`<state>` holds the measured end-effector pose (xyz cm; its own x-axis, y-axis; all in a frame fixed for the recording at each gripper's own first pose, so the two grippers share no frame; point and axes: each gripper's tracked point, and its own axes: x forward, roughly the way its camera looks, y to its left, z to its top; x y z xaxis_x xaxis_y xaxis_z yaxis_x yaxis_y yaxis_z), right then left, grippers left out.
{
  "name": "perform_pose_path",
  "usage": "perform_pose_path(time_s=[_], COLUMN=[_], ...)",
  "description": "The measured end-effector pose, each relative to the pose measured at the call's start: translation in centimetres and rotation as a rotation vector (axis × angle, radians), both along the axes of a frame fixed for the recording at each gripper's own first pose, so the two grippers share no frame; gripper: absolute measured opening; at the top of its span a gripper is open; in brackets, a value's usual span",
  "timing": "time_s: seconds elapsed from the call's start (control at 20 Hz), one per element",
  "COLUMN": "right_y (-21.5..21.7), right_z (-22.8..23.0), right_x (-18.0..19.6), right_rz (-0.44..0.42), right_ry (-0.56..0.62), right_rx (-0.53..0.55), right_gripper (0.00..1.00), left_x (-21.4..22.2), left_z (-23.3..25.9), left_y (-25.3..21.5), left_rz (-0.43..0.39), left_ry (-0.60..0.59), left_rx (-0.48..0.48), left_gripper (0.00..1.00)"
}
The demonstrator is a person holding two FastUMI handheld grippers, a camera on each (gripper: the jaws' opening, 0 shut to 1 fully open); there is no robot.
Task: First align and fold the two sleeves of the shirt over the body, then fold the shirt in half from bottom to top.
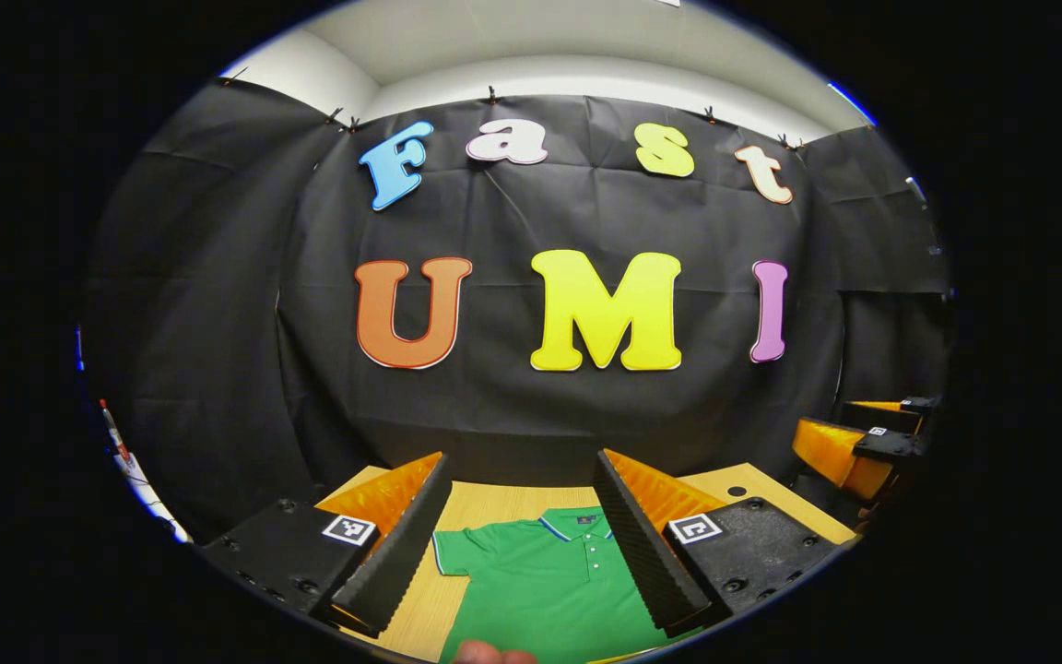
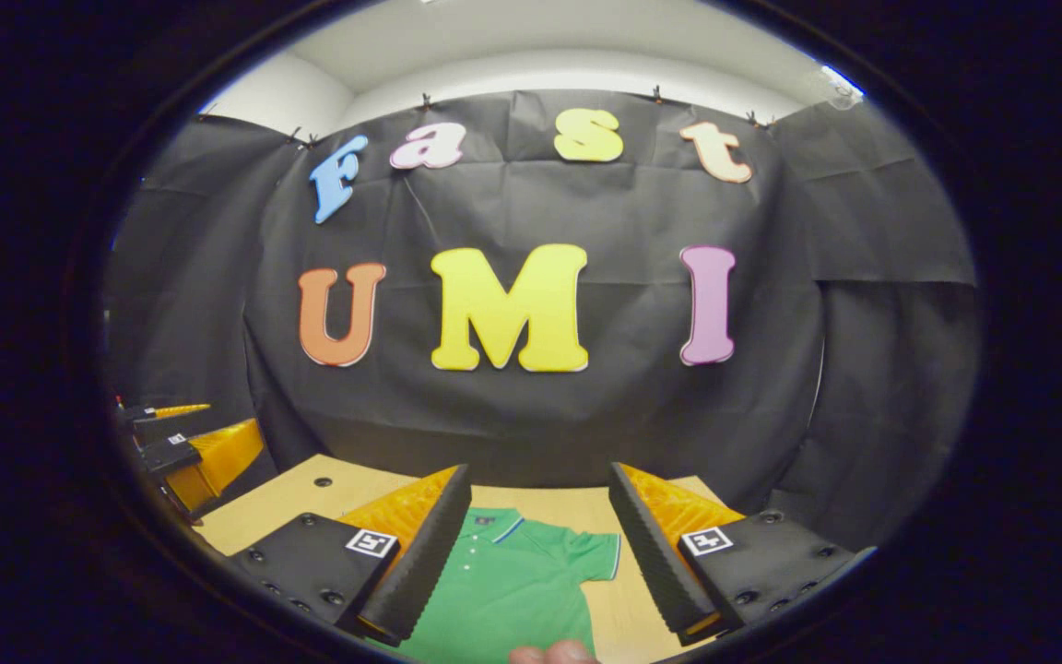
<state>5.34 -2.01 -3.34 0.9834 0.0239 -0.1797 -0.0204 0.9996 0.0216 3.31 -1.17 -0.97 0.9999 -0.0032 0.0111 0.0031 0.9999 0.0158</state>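
Observation:
A green polo shirt (image 1: 540, 581) lies flat on the wooden table (image 1: 494, 505), collar pointing away from me, short sleeves spread out. My left gripper (image 1: 522, 457) hovers above it, open, with nothing between its fingers; the shirt's collar and one sleeve (image 1: 454, 553) show in the gap. In the right gripper view the same shirt (image 2: 513, 586) shows with its other sleeve (image 2: 594, 553) spread. My right gripper (image 2: 539, 468) is open above it and holds nothing. Each gripper appears at the edge of the other's view, the right gripper (image 1: 854, 441) and the left gripper (image 2: 185, 438), both off the shirt.
The table's far edge (image 2: 549, 493) meets the black cloth wall. A small round hole (image 1: 736, 491) sits in the tabletop beside the shirt, and a similar hole (image 2: 321, 481) shows in the right gripper view. A person's fingertip (image 1: 492, 655) shows at the bottom of the left gripper view.

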Motion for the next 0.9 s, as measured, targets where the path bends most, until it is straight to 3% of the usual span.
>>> perform_pose_path(time_s=[0.3,0.45,0.8,0.85,0.9], right_y=[-1.8,-4.4,-7.9,-8.4,-9.1], right_z=[-7.2,-10.9,-19.4,-20.8,-22.4], right_x=[3.4,5.2,11.4,12.6,13.8], right_rz=[0.062,0.024,-0.072,-0.093,-0.115], right_ry=[0.320,0.468,0.763,0.801,0.832], right_rx=[-0.006,0.003,0.177,0.204,0.221], right_gripper=[0.96,0.95,0.90,0.98,0.98], left_x=[2.1,3.0,3.9,4.1,4.2], left_z=[-1.1,-2.0,-4.8,-5.1,-5.3], left_y=[-1.4,-1.5,0.1,0.3,0.8], left_rz=[-0.019,-0.016,0.022,0.032,0.046], left_ry=[0.033,0.055,0.128,0.136,0.144], left_rx=[-0.012,-0.027,-0.022,-0.019,-0.013], left_gripper=[0.99,0.99,0.99,0.99,0.99])
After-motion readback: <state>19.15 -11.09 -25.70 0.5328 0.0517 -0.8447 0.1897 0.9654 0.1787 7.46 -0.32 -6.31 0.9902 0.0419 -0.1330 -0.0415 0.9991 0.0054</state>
